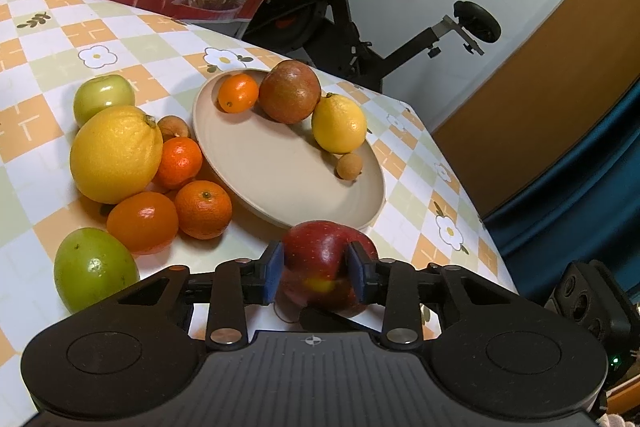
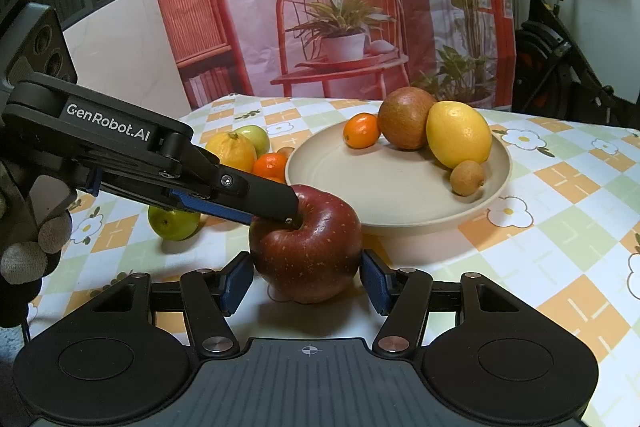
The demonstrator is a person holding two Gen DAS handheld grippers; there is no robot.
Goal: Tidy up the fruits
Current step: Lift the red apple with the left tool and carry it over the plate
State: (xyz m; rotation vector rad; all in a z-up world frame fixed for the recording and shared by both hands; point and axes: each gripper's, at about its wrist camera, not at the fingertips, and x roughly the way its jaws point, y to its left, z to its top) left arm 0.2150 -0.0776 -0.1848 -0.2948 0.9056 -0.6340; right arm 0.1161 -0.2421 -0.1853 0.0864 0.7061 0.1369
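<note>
Done: four fruits are placed in plate (image 1: 280,163).
Left: eight (apple (image 1: 326,267) included).
Left gripper (image 1: 316,271): clamped on apple.
Right gripper (image 2: 307,281): apart, not touching.

Bare plate (image 1: 280,167) centre, fruit-ringed rim
</note>
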